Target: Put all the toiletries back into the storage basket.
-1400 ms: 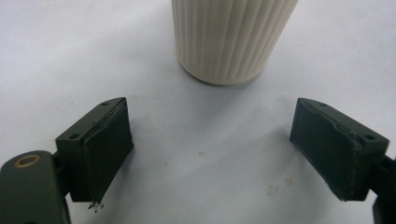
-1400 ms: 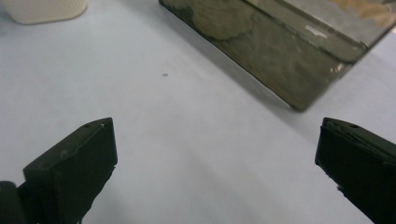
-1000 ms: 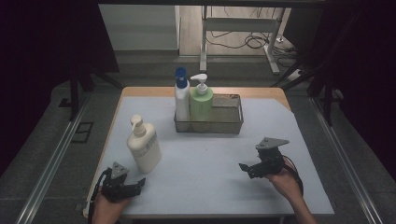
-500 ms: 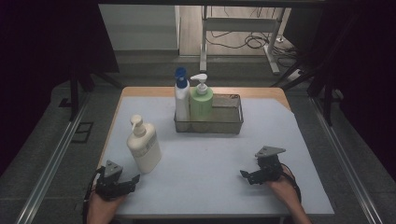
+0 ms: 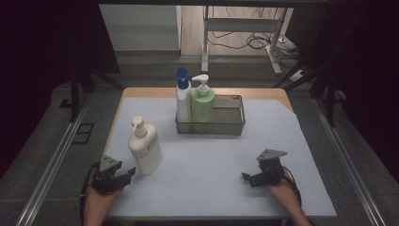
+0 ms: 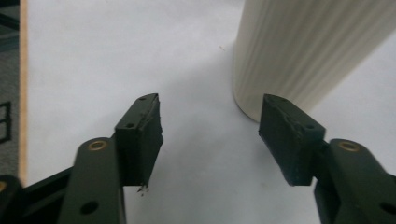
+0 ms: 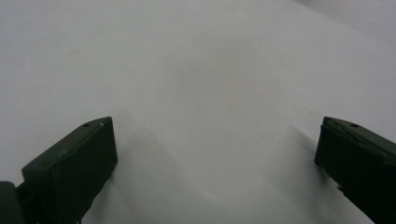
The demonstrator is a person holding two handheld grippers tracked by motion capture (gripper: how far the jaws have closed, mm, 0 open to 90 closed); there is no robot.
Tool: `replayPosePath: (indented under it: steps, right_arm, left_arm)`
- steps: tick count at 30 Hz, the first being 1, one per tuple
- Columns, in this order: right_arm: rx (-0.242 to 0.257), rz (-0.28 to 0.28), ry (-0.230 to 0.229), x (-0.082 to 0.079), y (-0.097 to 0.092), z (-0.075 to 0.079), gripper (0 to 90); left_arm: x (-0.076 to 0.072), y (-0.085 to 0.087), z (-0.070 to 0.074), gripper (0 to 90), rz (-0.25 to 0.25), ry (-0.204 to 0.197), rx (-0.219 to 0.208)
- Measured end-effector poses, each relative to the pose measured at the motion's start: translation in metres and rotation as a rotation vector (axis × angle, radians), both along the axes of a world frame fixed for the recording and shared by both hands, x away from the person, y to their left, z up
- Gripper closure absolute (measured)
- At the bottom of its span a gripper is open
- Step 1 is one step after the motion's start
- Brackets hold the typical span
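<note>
Item: cream pump bottle (image 5: pixel 145 149), upright on the tabletop (image 5: pixel 207 160) at its near left, well apart from the wire basket (image 5: pixel 234 123) at the back, which holds a blue-capped bottle (image 5: pixel 182 96) and a green pump bottle (image 5: pixel 203 101). Left claw (image 5: pixel 126 173) low, just beside the cream bottle's base; jaws part open, having just been closing, nothing between them, the bottle ahead and off to one side. Right claw (image 5: pixel 248 178) at near right, low over bare tabletop, jaws spread wide, holding nothing.
</note>
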State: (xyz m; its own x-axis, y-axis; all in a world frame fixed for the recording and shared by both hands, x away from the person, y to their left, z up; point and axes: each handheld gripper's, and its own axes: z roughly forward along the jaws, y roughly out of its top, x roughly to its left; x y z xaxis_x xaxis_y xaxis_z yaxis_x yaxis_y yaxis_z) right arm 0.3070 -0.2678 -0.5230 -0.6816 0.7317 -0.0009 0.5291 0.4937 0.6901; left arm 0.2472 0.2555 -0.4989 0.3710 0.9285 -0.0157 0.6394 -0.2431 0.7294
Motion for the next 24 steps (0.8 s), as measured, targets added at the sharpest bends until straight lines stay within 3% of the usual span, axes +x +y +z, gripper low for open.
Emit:
replayPosePath:
  steps: [8,15,24]
  right_arm:
    - [0.000,0.000,-0.001,0.000,0.000,0.000,0.0]
    - [0.001,0.000,-0.001,0.000,0.000,0.000,0.0]
    - [0.002,0.001,-0.002,0.000,0.000,0.000,0.0]
  left_arm:
    - [0.024,-0.002,0.000,61.4,-0.041,0.010,-0.039]
    - [0.042,-0.008,-0.004,81.8,-0.083,0.057,-0.057]
    - [0.050,-0.012,-0.012,89.3,-0.105,0.079,-0.086]
